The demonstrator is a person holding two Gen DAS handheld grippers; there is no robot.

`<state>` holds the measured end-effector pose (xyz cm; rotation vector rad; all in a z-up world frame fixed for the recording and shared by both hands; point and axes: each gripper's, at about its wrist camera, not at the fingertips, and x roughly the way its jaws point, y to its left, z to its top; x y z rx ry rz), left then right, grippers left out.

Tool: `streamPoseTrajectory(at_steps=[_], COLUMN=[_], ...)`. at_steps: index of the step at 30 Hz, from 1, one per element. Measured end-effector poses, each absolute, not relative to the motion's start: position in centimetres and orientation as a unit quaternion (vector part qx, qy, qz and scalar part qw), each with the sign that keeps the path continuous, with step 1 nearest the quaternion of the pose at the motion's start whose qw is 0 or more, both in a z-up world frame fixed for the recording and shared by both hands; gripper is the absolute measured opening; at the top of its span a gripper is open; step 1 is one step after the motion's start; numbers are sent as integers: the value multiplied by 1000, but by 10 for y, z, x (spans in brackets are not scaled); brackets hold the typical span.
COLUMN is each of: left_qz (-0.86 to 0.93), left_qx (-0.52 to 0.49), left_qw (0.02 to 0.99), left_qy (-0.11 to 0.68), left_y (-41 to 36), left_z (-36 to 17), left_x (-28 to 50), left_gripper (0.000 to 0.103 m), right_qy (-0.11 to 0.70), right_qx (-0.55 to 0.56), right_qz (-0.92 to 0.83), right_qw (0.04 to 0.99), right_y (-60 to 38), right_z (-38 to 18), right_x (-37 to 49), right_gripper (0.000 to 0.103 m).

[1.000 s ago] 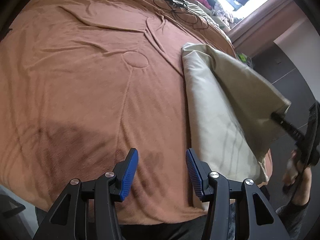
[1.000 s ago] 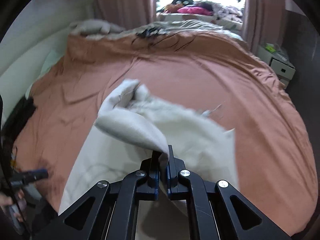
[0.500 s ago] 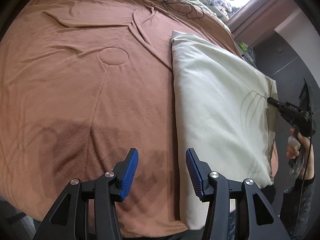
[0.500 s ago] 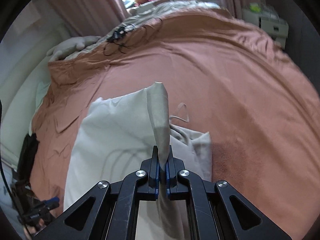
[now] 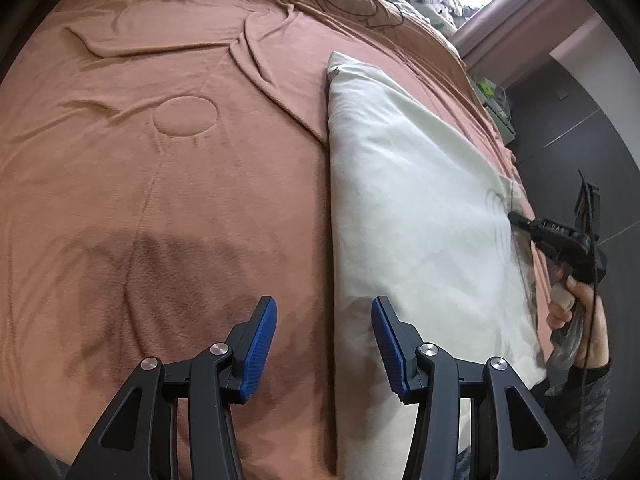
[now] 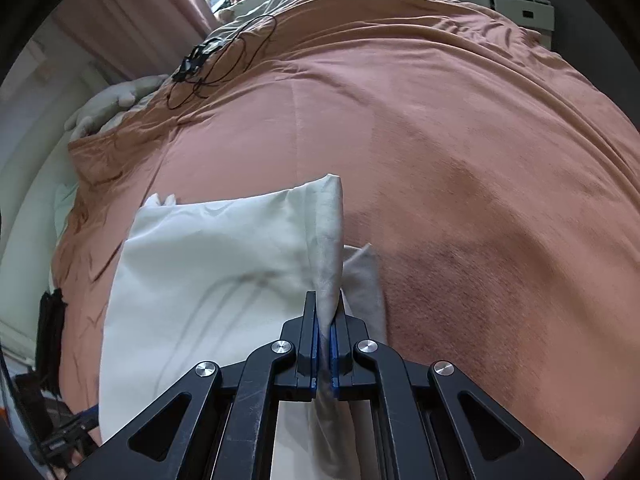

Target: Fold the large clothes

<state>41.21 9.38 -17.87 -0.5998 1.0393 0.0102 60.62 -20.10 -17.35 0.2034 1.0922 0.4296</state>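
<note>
One cream garment [image 5: 408,216] lies folded flat on the brown bedspread [image 5: 160,184]. Right gripper [image 6: 325,344]: jaws clamped tight on the garment's lifted edge fold, cloth pinched between the pads. Left gripper [image 5: 324,340]: jaws about half open, empty, straddling the garment's near long edge. Two grippers, one garment.

The left gripper [image 5: 324,340] points steeply down, its blue pads [image 5: 260,340] standing apart with nothing between them. The right gripper [image 6: 325,344] also tilts down, jaws pressed together on a pinch of cloth [image 6: 224,264]. The right hand [image 5: 576,312] wraps the handle, sleeve at the wrist.
</note>
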Motion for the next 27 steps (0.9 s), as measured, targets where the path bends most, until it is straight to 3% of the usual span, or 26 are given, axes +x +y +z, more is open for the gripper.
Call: streamPoseTrajectory(at_steps=[3,5,7,11,16,20,22,27], left_qz=[-3,-6,-13,-23,-30,-35,-38,-46], left_qx=[-293,-294,-291,-289,-290,-290,-291,-298], left_qw=[830,830,829,826,822,822,820,815], left_qy=[475,474,478,483,489,490,491,495], left_y=[95,93,90,79,67,61,59,54], left_z=[-175,-174,-176,-179,-184,-187,-188,-193], left_x=[412,416,415,419,417,412,410,402], left_gripper=[51,51,51,51,51,51,51,52], right_qy=[522,521,515,518,536,543,547,571], right_qx=[94,80,65,83,104,108,108,117], right_qz=[203,197,183,199,216,236,245,256], right_qw=[823,827,835,828,810,798,793,771], right_y=[-203,-204,-211,-236,-260,-267,-267,-265], right_z=[-175,-171,-162,-153,-161,-170,-174,-199], right_x=[605,603,595,571,532,498,483,458], right_gripper=[4,13,40,42,59,62,69,71])
